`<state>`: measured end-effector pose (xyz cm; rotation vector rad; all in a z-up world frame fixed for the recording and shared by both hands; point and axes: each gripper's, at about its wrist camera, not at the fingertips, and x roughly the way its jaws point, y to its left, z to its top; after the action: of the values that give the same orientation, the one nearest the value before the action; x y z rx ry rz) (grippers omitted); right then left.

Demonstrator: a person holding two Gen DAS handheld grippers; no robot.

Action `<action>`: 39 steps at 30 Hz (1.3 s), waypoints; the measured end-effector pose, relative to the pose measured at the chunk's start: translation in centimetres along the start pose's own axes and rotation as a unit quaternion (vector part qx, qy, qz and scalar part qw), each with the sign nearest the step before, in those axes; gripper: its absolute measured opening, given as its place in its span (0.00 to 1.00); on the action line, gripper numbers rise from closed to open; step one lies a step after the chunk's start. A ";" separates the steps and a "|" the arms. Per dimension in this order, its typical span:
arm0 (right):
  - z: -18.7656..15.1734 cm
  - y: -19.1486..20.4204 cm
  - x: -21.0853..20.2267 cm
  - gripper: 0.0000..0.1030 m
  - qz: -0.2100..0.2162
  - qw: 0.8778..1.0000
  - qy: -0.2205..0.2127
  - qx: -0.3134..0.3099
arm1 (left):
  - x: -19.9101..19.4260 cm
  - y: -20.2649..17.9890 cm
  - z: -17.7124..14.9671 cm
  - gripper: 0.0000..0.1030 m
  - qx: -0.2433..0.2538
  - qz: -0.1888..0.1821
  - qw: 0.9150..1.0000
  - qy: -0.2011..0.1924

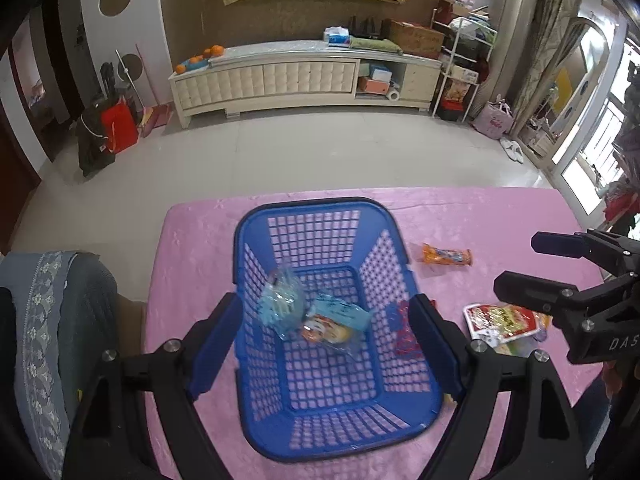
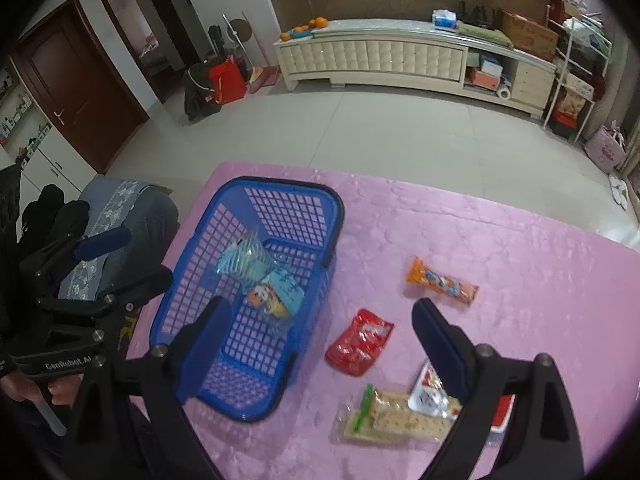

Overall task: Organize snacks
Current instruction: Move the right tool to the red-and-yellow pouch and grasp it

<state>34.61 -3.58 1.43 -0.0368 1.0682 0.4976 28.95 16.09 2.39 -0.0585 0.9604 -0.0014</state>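
A blue plastic basket [image 1: 316, 204] [image 2: 280, 182] stands on the pink tablecloth [image 1: 480, 220]. Inside it lie a light blue packet [image 1: 282, 304] [image 2: 244, 260] and an orange cartoon packet [image 1: 328, 330] [image 2: 268, 300]. My left gripper [image 1: 326, 346] [image 2: 149, 255] hangs open above the basket with nothing between its fingers. My right gripper [image 2: 324, 340] [image 1: 518, 264] is open and empty above the loose snacks right of the basket: an orange packet [image 2: 442, 282] [image 1: 447, 256], a red packet [image 2: 358, 342], a cracker packet [image 2: 394, 416] and a white-and-red packet [image 2: 430, 394] [image 1: 500, 320].
A chair with a grey-blue patterned cover [image 1: 48, 320] [image 2: 120, 208] stands against the table's left side. A hand [image 2: 24, 384] holds the left gripper's handle. Tiled floor [image 2: 360, 140] lies beyond the table's far edge, with a long cream cabinet [image 1: 280, 76] at the wall.
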 end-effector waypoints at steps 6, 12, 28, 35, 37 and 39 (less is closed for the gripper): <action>-2.1 -1.9 -3.1 0.91 -0.008 1.000 -0.011 0.010 | -2.1 -3.7 -0.9 0.81 0.015 -0.009 1.000 -0.010; -4.8 -4.4 -4.9 0.91 -0.011 1.000 -0.013 0.018 | -2.7 -7.3 -2.1 0.81 0.035 -0.027 0.999 -0.013; -11.5 -12.1 -5.4 0.91 -0.032 0.999 0.006 0.032 | 1.0 -15.9 -6.3 0.81 0.103 -0.060 0.993 0.017; -13.6 -15.0 -4.2 0.91 0.012 0.999 0.001 0.035 | 3.4 -18.4 -8.4 0.81 0.122 -0.067 0.990 0.033; -14.3 -15.5 -4.0 0.91 0.034 0.999 -0.010 0.031 | 3.9 -18.6 -8.8 0.81 0.123 -0.070 0.989 0.033; -14.7 -15.4 -3.8 0.91 0.039 0.999 -0.025 0.004 | 4.4 -18.8 -9.3 0.81 0.125 -0.072 0.989 0.034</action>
<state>27.23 -22.60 -5.80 0.0240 1.0245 0.5624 24.38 -3.29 -5.59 0.1054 1.0152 -0.2582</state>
